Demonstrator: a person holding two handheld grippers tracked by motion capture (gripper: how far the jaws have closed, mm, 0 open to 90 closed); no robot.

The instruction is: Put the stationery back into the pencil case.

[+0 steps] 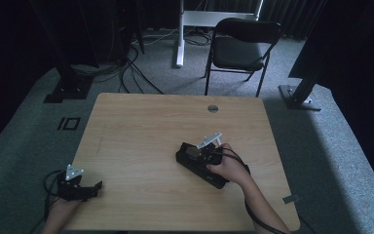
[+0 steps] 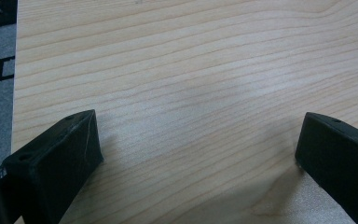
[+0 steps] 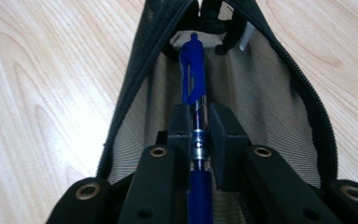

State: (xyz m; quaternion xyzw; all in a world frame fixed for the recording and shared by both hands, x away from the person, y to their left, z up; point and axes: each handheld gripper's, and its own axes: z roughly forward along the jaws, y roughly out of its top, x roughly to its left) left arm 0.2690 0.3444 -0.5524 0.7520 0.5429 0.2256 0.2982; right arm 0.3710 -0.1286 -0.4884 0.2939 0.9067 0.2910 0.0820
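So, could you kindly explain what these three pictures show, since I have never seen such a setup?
A person sits at a wooden table and holds a hand-held gripper in each hand. The high view looks down from above; the other two come from cameras riding on the grippers. The left hand-held gripper rests open near the table's edge, with bare wood between its jaws. The right hand-held gripper is shut on a blue pen, with the pen's clip end pointing into an open black mesh pencil case that lies on the table.

bare tabletop (image 1: 141,131), pouch (image 1: 195,168) centre-right
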